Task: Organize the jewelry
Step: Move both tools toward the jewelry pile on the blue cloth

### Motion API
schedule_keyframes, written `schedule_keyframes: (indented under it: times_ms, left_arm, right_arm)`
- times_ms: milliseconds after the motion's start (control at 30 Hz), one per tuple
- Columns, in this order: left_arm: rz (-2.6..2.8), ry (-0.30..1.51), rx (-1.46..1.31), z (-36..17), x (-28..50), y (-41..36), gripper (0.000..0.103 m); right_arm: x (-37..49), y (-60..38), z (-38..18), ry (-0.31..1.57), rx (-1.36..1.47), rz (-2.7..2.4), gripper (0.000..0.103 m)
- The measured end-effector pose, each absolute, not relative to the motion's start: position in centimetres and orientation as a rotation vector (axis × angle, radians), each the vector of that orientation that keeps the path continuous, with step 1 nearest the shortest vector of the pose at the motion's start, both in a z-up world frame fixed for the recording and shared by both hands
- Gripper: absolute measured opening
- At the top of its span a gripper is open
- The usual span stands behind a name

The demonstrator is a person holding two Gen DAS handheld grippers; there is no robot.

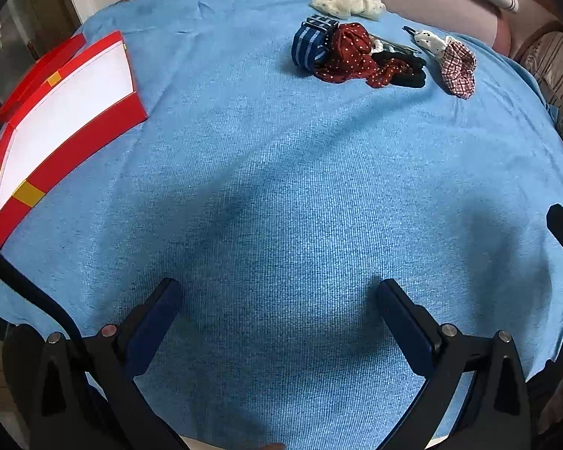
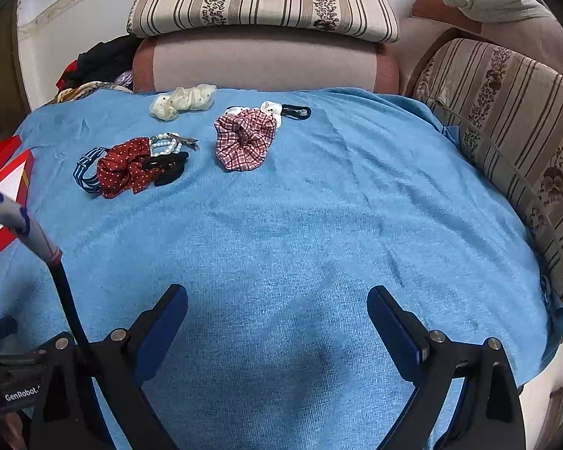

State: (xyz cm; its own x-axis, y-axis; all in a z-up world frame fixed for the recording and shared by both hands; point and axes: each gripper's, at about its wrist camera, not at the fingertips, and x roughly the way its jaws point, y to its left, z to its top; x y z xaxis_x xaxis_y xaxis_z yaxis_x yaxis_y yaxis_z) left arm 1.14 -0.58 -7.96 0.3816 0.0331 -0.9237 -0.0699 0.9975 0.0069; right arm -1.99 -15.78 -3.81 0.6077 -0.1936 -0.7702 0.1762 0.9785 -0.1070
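Nothing is gripped yet, so the sorting looks to be at its very start: the left claw [image 1: 277, 292] and the right claw [image 2: 277, 300] both hover over bare cloth near the front edge, each with its jaws wide apart and empty. All the pieces lie in a loose cluster toward the far edge of the surface: a red dotted scrunchie [image 2: 125, 167] touching a blue striped band [image 2: 86, 172], a black tie [image 2: 169, 167] and a bead bracelet [image 2: 167, 142]; just beside these a checked scrunchie [image 2: 246, 138]; and behind, a cream scrunchie [image 2: 184, 101]. At the left edge lies a red box [image 1: 94, 123] with a white inside, open and seemingly empty, probably where things are meant to go. Next, I judge, one claw must reach across to the cluster and close on a single piece; the tangle around the red one could drag its neighbours along. A blue towel [image 2: 319, 225] covers the surface, slightly rumpled. Striped floral cushions [image 2: 262, 0] line the far and right sides, with clothes heaped at the far left corner.
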Motion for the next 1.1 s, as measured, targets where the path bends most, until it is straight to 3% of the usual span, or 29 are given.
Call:
schedule_keyframes:
  times_ms: [367, 533, 667, 800, 833, 900, 933, 967, 1000, 1100]
  left_arm:
    - [0.031, 1.179, -0.018, -7.6, 0.9, -0.4, 0.103]
    - [0.005, 1.026, -0.037, -3.3, 0.9, 1.0, 0.102]
    - [0.056, 0.931, -0.013, -0.2, 3.6, 3.1, 0.102]
    - [0.114, 0.957, 0.037, -0.7, 8.3, 7.3, 0.101]
    - [0.135, 0.968, 0.058, -1.4, 9.4, 8.4, 0.097]
    - [0.144, 1.047, 0.050, -3.0, 11.6, 10.1, 0.065]
    - [0.127, 1.085, 0.029, -3.6, 11.8, 11.0, 0.059]
    - [0.099, 1.140, -0.003, -4.7, 12.3, 11.8, 0.039]
    - [0.098, 1.170, -0.009, -5.3, 12.6, 12.1, 0.029]
    - [0.080, 1.185, 0.036, -5.4, 11.8, 11.8, 0.029]
  right_arm:
    - [-1.8, -16.2, -4.1, 0.905, -0.002, -0.210, 0.098]
    - [-1.5, -16.4, -4.2, 0.907, -0.001, -0.213, 0.098]
    - [-1.5, -16.5, -4.4, 0.908, -0.001, -0.214, 0.098]
    - [-1.3, -16.4, -5.0, 0.925, -0.003, -0.208, 0.098]
    - [-1.3, -16.3, -5.1, 0.929, -0.006, -0.207, 0.098]
    - [-1.3, -16.2, -5.1, 0.929, -0.014, -0.207, 0.098]
    - [-1.3, -16.2, -5.1, 0.927, -0.018, -0.209, 0.098]
    - [-1.2, -16.3, -5.1, 0.929, -0.019, -0.214, 0.098]
    - [-1.2, -16.3, -5.1, 0.930, -0.017, -0.215, 0.098]
    - [-1.1, -16.3, -5.1, 0.930, -0.020, -0.221, 0.098]
